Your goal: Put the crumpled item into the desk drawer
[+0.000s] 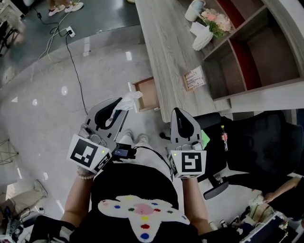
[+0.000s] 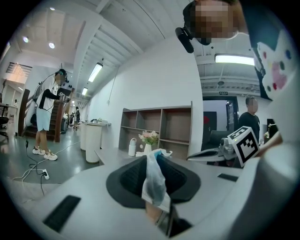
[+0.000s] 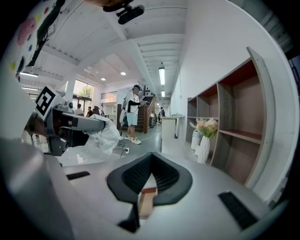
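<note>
The crumpled item (image 1: 128, 100) is thin white plastic or paper with a bluish fold. It is pinched in my left gripper (image 1: 116, 104) and sticks up between the dark pads (image 2: 133, 180) in the left gripper view as the crumpled item (image 2: 153, 180). The gripper hangs above the floor, just left of the open wooden drawer (image 1: 146, 93) that juts from the grey desk (image 1: 171, 52). My right gripper (image 1: 176, 113) is held level beside it near the desk's front edge. Its tips meet with nothing between them, and the drawer (image 3: 146, 199) shows below them.
On the desk stand a flower vase (image 1: 211, 23), a white jug (image 1: 194, 9) and a printed card (image 1: 194, 78). Open shelving (image 1: 256, 52) rises behind. A black office chair (image 1: 256, 147) is at the right. A cable and power strip (image 1: 70, 32) lie on the floor.
</note>
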The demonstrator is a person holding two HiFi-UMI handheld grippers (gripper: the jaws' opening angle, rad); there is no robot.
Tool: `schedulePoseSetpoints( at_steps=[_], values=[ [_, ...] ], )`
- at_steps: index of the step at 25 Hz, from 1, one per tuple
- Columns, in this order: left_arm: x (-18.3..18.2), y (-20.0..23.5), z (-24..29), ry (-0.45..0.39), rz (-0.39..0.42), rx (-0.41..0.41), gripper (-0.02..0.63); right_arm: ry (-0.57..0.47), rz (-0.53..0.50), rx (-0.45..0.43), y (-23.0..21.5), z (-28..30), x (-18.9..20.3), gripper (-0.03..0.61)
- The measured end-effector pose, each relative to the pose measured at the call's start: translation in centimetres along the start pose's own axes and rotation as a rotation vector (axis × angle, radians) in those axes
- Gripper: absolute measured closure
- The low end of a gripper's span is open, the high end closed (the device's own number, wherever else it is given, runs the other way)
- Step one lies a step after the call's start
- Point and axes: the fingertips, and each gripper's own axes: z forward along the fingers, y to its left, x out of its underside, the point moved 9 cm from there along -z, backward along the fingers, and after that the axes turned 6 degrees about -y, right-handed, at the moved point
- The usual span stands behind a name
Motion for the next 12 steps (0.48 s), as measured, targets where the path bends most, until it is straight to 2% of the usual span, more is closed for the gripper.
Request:
schedulePoseSetpoints(
  at_steps=[7,12],
  values=[
    [0.0,1.8,0.7,-0.006,-0.007,0.038,0.540,-0.045,0.008,0.043,0.8,1.2,0.1,0.575],
    [1.0,3.1,0.5,0.029,-0.015,0.042,0.540,-0.023,0.011,0.052,1.5,2.0,0.6,0.575]
  ],
)
